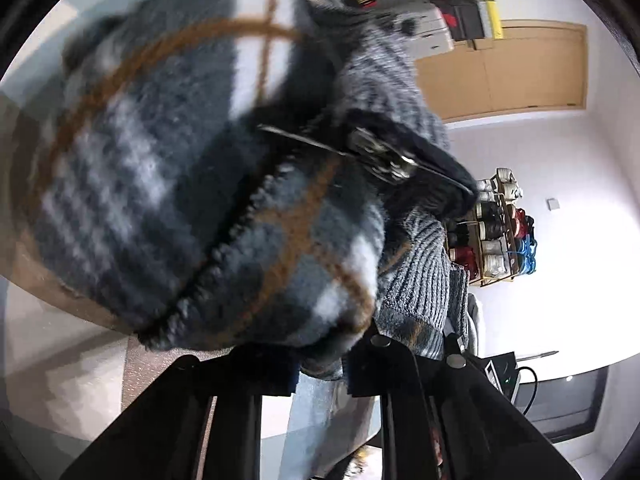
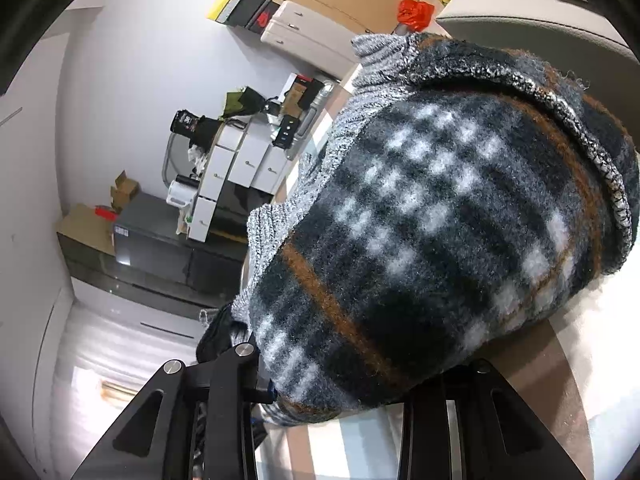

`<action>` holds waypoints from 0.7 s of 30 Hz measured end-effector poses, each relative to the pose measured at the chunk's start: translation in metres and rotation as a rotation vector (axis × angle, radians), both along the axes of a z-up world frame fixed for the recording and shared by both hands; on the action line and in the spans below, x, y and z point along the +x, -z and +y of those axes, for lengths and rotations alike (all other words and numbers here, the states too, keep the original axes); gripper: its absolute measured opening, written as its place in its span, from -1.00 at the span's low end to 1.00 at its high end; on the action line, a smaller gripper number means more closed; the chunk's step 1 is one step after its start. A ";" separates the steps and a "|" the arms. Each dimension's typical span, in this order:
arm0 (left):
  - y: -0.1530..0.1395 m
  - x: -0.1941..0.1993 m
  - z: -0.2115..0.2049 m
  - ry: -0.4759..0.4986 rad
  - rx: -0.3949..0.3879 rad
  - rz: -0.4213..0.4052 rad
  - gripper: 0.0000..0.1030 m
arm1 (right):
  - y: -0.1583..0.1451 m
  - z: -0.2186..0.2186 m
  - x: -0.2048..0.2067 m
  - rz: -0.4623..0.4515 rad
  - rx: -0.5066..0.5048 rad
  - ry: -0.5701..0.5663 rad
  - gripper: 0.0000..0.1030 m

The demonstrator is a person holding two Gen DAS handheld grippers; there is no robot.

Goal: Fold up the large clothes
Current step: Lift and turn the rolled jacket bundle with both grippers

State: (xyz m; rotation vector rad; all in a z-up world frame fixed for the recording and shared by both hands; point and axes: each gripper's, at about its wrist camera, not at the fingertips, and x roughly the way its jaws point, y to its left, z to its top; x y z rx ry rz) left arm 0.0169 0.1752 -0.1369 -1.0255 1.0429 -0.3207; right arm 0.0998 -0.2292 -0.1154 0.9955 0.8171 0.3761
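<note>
A thick plaid fleece jacket [image 1: 160,180], dark grey and white with brown lines, fills the left wrist view, lifted and bunched. Its metal zipper pull [image 1: 380,156] dangles near the middle, and a grey ribbed knit part [image 1: 420,272] hangs behind. My left gripper [image 1: 320,368] is shut on a fold of this fabric at the bottom of the view. In the right wrist view the same jacket [image 2: 440,220] bulges over a striped surface [image 2: 560,360]. My right gripper [image 2: 360,380] is shut on a thick wad of it, and the cloth hides the pads.
A shelf of spools [image 1: 496,232] stands by the white wall, with a wooden door [image 1: 500,72] above it. A stack of white boxes [image 2: 240,160] sits on a dark cabinet [image 2: 160,240]. A red bag [image 2: 414,12] lies beyond the jacket.
</note>
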 end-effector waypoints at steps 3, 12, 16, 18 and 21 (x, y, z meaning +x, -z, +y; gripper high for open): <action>-0.006 0.001 0.007 0.016 0.017 -0.017 -0.82 | 0.001 -0.001 -0.001 -0.004 0.000 0.006 -0.40; -0.016 0.013 -0.010 0.073 0.079 -0.066 -0.83 | -0.003 -0.001 -0.004 -0.015 -0.022 0.029 -0.44; -0.018 0.015 -0.012 0.102 0.097 -0.083 -0.84 | -0.002 -0.005 -0.004 -0.012 -0.009 0.040 -0.45; -0.018 0.012 -0.010 0.103 0.100 -0.080 -0.86 | 0.000 -0.009 -0.005 -0.004 0.003 0.049 -0.45; -0.017 0.011 -0.008 0.107 0.100 -0.081 -0.87 | 0.002 -0.013 -0.008 0.001 0.003 0.055 -0.45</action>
